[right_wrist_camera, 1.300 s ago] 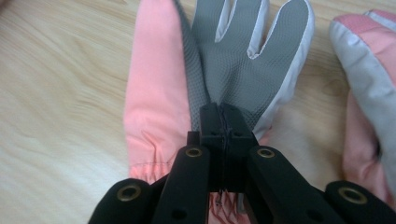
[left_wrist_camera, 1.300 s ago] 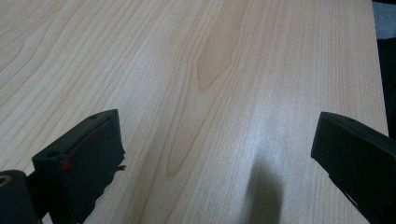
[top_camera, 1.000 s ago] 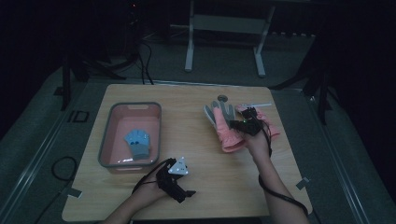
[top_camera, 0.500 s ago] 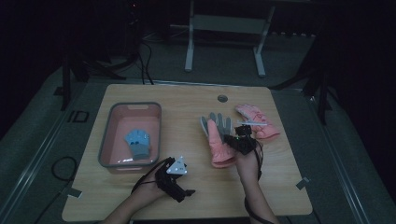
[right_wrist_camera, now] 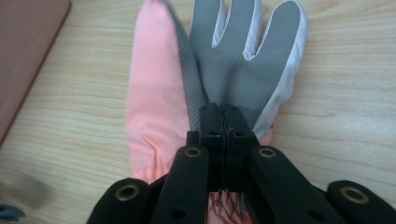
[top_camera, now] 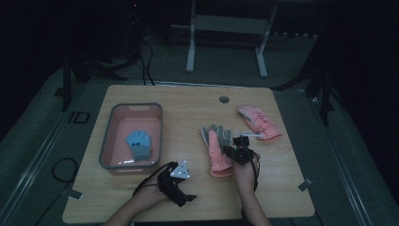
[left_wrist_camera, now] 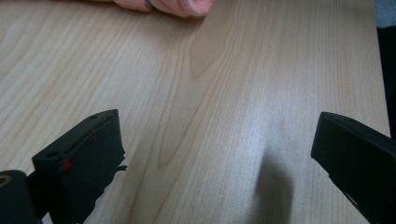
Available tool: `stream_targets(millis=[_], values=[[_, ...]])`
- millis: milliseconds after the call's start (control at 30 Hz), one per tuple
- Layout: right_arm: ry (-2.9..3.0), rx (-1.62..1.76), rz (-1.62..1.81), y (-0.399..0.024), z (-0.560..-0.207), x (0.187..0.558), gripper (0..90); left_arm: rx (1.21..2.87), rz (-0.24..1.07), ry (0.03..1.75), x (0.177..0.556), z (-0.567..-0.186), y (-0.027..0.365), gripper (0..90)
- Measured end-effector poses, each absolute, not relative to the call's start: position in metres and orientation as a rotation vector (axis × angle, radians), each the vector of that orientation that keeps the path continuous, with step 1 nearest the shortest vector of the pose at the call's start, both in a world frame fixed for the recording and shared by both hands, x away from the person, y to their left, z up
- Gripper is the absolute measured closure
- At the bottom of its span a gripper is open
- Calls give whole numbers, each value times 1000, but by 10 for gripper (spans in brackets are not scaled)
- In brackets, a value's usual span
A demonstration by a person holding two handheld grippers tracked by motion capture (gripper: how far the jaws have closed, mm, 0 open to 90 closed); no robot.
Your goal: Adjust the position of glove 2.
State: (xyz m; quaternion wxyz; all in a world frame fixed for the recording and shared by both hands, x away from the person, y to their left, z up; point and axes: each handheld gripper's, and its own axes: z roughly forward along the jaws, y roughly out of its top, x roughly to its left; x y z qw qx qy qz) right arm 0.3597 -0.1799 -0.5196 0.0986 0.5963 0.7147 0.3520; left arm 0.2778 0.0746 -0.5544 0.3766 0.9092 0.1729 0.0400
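Glove (top_camera: 219, 149) lies right of tray (top_camera: 108, 146), on table (top_camera: 188, 101).

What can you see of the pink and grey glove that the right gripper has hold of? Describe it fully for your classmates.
The glove lies flat on the wooden table, between the tray and a second pink glove. Its palm and fingers look like grey textured grip fabric with white edging; a smooth pink panel is folded along one side. The fingers point away from the person, the cuff towards them. The right gripper has its black jaws shut, pinching the glove near the base of the palm.
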Motion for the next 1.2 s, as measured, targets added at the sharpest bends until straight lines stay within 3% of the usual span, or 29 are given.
stream_targets(millis=[133, 433, 967, 1200], values=[[2118, 1759, 1032, -179, -521, 360, 865, 2320, 98, 442, 277, -555, 75, 25], [2143, 1561, 1035, -193, -496, 360, 689, 2329, 90, 439, 277, -556, 75, 25], [2193, 1342, 1029, -298, -479, 396, 616, 2334, 81, 433, 277, -557, 75, 25], [2195, 1318, 1010, -324, -476, 420, 570, 2331, 80, 445, 277, -559, 75, 25]])
